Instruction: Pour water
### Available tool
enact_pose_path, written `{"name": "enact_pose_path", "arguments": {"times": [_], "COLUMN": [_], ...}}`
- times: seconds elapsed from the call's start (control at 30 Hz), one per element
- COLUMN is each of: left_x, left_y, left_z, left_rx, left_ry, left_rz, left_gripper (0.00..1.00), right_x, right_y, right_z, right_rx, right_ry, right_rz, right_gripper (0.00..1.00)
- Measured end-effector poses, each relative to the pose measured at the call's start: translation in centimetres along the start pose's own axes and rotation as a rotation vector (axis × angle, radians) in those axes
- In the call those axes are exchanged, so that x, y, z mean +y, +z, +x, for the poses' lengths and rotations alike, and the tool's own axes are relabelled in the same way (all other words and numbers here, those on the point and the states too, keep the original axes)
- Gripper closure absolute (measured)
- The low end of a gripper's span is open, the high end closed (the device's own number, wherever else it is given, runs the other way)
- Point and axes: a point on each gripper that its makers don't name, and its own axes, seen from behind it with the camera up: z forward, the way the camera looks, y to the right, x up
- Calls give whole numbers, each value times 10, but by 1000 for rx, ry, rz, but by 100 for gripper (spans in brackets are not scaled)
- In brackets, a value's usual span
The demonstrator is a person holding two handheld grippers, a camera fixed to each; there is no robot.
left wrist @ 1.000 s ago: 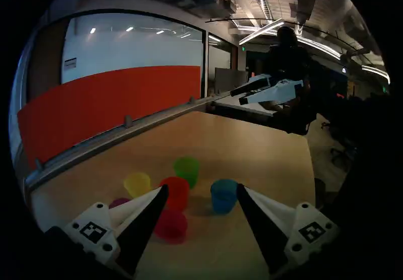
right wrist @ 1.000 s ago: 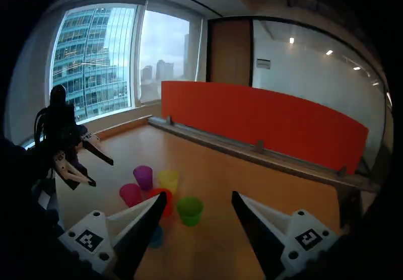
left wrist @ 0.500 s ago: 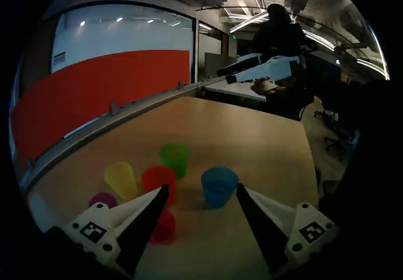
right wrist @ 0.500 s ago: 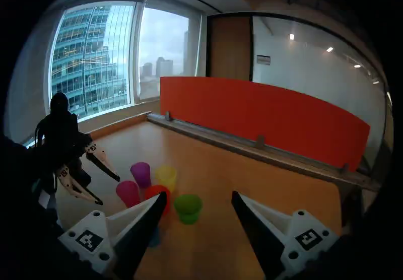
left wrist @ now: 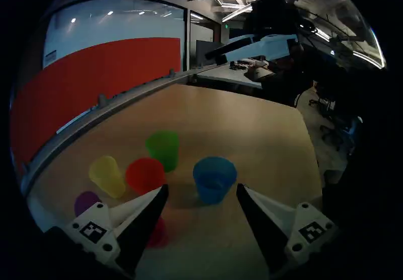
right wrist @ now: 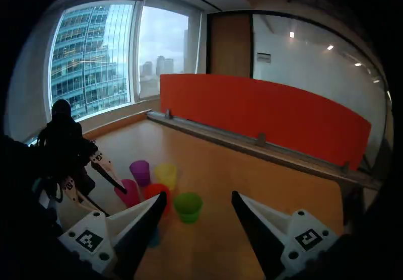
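The left gripper (left wrist: 200, 186) hangs low over the light wooden tabletop (left wrist: 242, 124) with its jaws spread and holding nothing. A blue plastic cup (left wrist: 214, 179) stands upright just beyond and between the fingertips. Left of it in the left gripper view stand a red plastic cup (left wrist: 145, 175), a yellow plastic cup (left wrist: 107, 176) and a purple plastic cup (left wrist: 85, 202), with a green plastic cup (left wrist: 162, 150) behind the red one. A pink plastic cup (left wrist: 157, 232) is half hidden by the left finger.

The right gripper (right wrist: 198, 194) also has its jaws spread and empty, with the green cup just ahead of its tips. A long orange partition panel (right wrist: 262, 114) edges the tabletop.

Each finger carries a square black-and-white marker (left wrist: 95, 231). A small sign (right wrist: 263, 57) on the glass wall is too small to read.
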Motion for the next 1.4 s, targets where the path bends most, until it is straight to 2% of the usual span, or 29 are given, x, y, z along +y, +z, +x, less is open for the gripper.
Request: {"name": "enact_pose_path", "arguments": {"times": [0.47, 0.7, 1.0, 1.4], "left_x": [5, 13, 21, 26], "left_y": [31, 46, 64, 85], "left_z": [-15, -22, -22, -23], "left_rx": [-59, -88, -94, -99], "left_ry": [3, 11, 3, 12], "left_rz": [-22, -35, -49, -55], "left_gripper": [0, 0, 0, 0], "right_x": [6, 7, 9, 16], "right_y": [8, 12, 13, 13], "right_z": [-4, -5, -6, -9], "right_rx": [-15, -21, -22, -24], "right_ry": [7, 5, 9, 10], "right_rz": [-2, 0, 0, -10], "right_gripper": [0, 0, 0, 0]}}
